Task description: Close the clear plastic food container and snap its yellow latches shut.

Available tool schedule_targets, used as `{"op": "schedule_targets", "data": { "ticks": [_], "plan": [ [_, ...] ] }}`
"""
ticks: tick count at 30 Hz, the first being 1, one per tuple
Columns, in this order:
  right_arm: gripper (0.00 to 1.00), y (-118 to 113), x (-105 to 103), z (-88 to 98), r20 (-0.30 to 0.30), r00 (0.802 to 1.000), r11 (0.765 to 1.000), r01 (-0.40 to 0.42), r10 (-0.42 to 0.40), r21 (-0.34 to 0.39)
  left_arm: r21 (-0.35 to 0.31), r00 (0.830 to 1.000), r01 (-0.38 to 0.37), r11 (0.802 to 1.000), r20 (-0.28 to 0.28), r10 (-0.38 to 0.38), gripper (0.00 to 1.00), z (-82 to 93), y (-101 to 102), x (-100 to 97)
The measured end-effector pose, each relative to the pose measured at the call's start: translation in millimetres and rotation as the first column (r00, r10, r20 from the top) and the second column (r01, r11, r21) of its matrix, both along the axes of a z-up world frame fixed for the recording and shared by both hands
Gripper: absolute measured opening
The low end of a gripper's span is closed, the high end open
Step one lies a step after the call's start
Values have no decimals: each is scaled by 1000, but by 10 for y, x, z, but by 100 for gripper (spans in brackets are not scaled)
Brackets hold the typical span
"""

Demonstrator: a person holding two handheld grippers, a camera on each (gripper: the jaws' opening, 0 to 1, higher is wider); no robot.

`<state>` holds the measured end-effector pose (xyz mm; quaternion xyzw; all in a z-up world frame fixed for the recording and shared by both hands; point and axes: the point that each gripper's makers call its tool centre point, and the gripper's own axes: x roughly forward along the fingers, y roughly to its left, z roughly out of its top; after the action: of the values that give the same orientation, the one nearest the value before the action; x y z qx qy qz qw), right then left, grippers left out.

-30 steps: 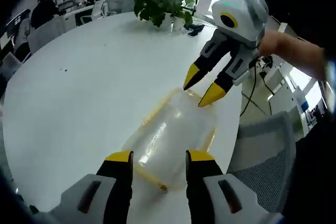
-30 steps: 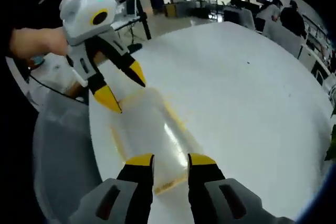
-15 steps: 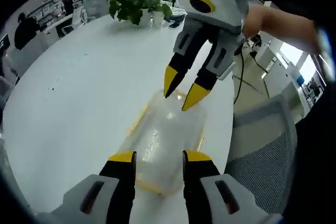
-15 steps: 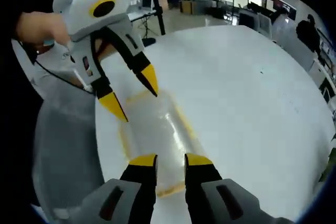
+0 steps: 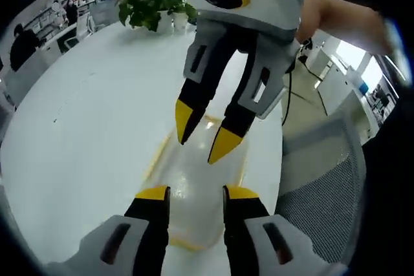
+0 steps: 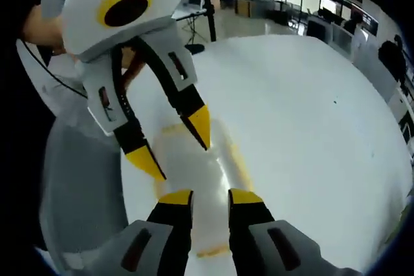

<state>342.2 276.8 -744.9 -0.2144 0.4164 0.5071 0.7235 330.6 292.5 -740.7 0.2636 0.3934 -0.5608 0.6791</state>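
Left gripper view
Container: the clear plastic food container [image 5: 194, 192] lies on the white table [image 5: 84, 140], close to the table's edge, its long side running away from me.
My left gripper [image 5: 192, 193]: my two yellow-tipped jaws stand a narrow way apart over the near end of the container; I cannot tell whether they touch it.
My right gripper [image 5: 202, 135]: it comes in from the far side, jaws spread apart, tips pointing down at the far end of the container, with a hand [image 5: 330, 21] behind it.
Latches: a yellow latch [image 5: 157, 153] runs along the container's side.
Potted plant [image 5: 152, 6]: at the far end of the table, well apart from the container.
Mesh chair [image 5: 317, 192]: just past the table edge beside the container.

Right gripper view
Container [image 6: 194, 179]: it lies beyond my jaws on the table [image 6: 304, 114], yellow trim at its near end.
My right gripper [image 6: 202, 197]: jaws a narrow gap apart above the container's near end.
My left gripper [image 6: 173, 143]: opposite me, jaws spread wide, tips over the container's far end.
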Motion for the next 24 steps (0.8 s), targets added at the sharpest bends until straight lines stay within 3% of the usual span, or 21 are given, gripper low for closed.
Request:
{"op": "schedule_targets", "data": {
  "ticks": [11,13,14,15,24],
  "plan": [
    [19,29,131,-34,11,1000,999,-28,28,-33,54,997,74,996,16,-75,27,-117,-10,-89],
    [19,22,156,-42,11,1000,999,-27,28,-36,77,996,93,993,0,-94,29,-156,6,-131],
    [19,13,173,-50,10,1000,999,-24,25,-41,133,991,129,983,4,-130,31,-202,72,-152],
    [20,10,179,-55,7,1000,999,-24,24,-41,109,985,161,981,48,-167,31,-173,13,-139],
    [19,8,198,-127,-25,999,998,-27,26,-51,110,988,147,983,22,-150,34,-168,6,-171]
  ]
}}
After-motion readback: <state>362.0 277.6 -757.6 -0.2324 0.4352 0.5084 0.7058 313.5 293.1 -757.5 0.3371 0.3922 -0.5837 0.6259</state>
